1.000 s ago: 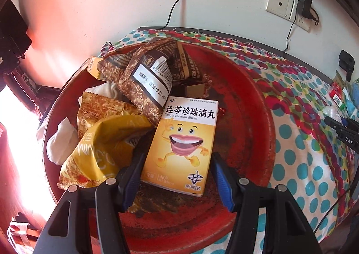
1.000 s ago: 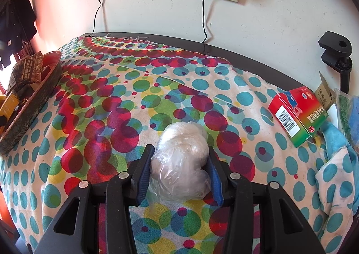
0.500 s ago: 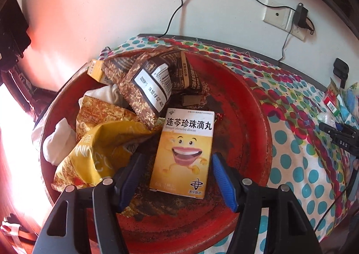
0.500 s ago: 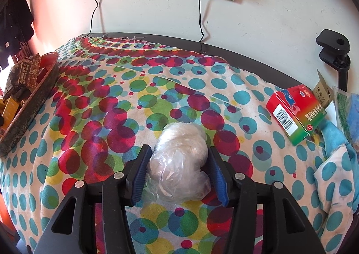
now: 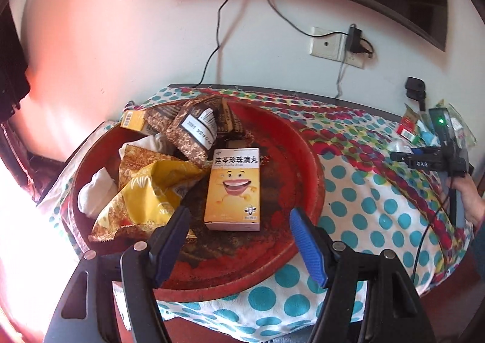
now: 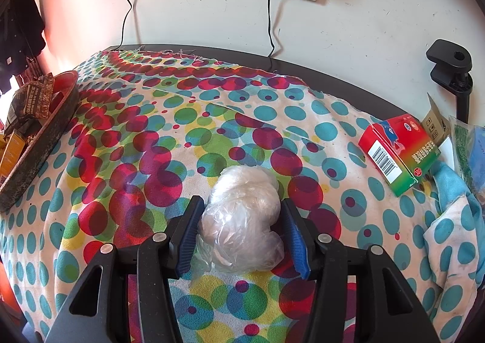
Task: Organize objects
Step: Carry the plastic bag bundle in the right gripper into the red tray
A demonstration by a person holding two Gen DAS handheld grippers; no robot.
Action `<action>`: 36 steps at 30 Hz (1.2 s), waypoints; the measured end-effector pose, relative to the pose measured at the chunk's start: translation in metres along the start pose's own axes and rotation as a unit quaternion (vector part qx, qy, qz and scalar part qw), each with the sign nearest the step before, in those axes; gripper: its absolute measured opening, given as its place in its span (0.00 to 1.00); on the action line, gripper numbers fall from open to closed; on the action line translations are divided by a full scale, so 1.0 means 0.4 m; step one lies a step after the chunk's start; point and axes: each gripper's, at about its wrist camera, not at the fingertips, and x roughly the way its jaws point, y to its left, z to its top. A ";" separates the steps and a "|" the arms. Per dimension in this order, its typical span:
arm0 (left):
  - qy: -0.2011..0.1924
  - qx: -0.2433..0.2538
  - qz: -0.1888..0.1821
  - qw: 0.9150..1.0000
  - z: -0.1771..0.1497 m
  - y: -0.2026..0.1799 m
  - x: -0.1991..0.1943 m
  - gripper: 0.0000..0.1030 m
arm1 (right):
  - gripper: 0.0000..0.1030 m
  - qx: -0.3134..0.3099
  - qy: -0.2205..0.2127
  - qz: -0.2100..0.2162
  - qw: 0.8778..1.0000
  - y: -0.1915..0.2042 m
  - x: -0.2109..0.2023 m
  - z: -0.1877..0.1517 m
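A: In the left wrist view, what does the left gripper hold?

B: Nothing; its jaws are spread above the red tray. The yellow medicine box lies in the tray, beside the snack wrappers.

A: And the right wrist view?

B: The right gripper pinches the plastic bag over the dotted cloth, well right of the tray. The red-green box also waits, so sorting seems partway.

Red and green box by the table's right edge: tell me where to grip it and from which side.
Grip the red and green box across its two long narrow sides, near the middle, coming from above. It lies flat on the tablecloth, broad face up, with clutter crowding its far end, so a side approach looks blocked there.
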 end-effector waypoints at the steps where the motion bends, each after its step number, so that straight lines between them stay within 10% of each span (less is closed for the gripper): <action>1: 0.000 0.002 -0.008 1.000 -0.002 -0.003 -0.002 0.68 | 0.47 0.001 0.000 0.000 1.000 0.001 0.000 0.000; 36: -0.002 0.004 -0.017 1.000 -0.034 -0.037 0.017 0.68 | 0.35 0.013 -0.027 -0.035 0.999 0.048 -0.128 0.025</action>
